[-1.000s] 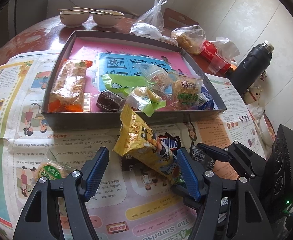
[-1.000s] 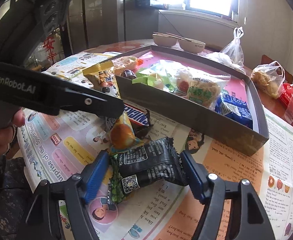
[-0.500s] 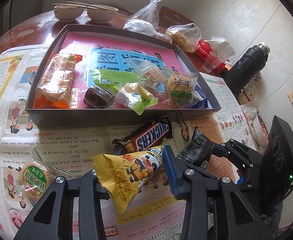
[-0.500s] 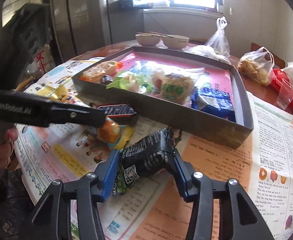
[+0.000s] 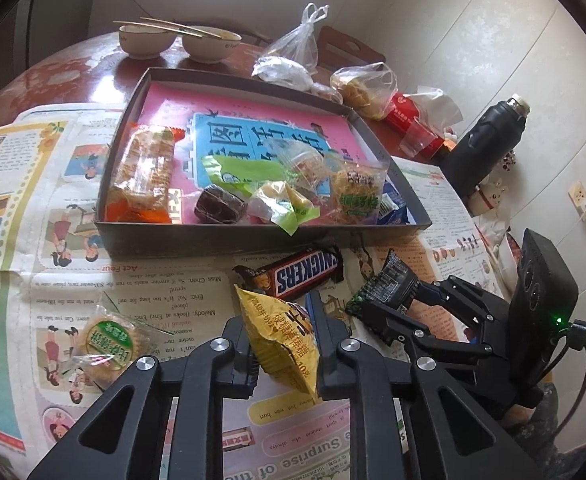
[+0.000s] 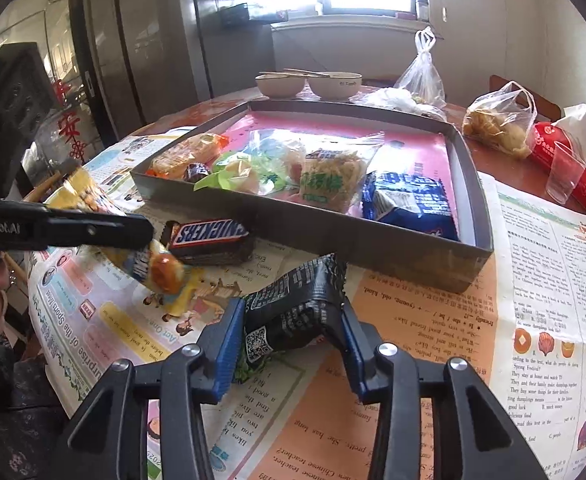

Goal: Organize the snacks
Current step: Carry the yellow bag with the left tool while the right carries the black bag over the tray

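My left gripper (image 5: 281, 336) is shut on a yellow snack packet (image 5: 281, 334) and holds it above the newspaper. It also shows in the right wrist view (image 6: 105, 240). My right gripper (image 6: 289, 336) is shut on a black snack packet (image 6: 293, 312), seen also in the left wrist view (image 5: 385, 288). A Snickers bar (image 5: 297, 272) lies on the newspaper in front of the grey tray (image 5: 221, 240). The tray holds several wrapped snacks. A round green-labelled cake (image 5: 109, 340) lies at the left.
Two bowls with chopsticks (image 5: 177, 40) stand behind the tray. Plastic bags (image 5: 293, 60), a red box (image 5: 409, 120) and a plastic cup (image 6: 565, 178) are at the back right. A black flask (image 5: 489, 140) stands off to the right.
Both grippers closed on their packets. The left one lifted the yellow packet off the Snickers bar; the right one lifted the black packet slightly.
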The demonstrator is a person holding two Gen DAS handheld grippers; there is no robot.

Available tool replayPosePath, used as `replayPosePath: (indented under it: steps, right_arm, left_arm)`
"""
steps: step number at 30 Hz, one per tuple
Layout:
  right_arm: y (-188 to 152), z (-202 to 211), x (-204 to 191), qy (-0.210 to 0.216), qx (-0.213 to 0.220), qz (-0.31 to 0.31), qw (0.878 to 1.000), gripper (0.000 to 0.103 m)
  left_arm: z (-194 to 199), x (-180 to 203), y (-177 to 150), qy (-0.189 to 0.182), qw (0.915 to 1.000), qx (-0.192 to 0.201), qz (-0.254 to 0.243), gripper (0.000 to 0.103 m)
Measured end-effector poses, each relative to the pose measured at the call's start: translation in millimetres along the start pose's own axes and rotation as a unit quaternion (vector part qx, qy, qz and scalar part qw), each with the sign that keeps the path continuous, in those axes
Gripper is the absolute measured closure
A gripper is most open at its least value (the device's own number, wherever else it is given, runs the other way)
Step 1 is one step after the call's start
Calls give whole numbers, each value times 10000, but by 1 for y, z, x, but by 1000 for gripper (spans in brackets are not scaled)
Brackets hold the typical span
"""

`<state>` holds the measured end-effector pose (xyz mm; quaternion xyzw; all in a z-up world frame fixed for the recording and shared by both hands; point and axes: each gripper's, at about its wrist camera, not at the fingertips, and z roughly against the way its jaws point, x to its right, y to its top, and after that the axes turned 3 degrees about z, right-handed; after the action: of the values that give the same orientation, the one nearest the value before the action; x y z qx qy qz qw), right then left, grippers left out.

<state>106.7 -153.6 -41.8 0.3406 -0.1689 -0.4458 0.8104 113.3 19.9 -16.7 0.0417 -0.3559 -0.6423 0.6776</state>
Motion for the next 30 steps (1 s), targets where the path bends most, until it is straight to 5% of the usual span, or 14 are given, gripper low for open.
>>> replayPosePath:
  steps: [16, 30]
  right_arm:
    - [10, 19, 8, 90, 428, -339, 9985, 64]
    - [40, 26, 12, 8, 713, -504, 9962, 67]
  left_arm:
    - [35, -2, 13, -140, 9985, 519, 87, 84]
    - [43, -9, 46, 215, 9954, 920, 129, 84]
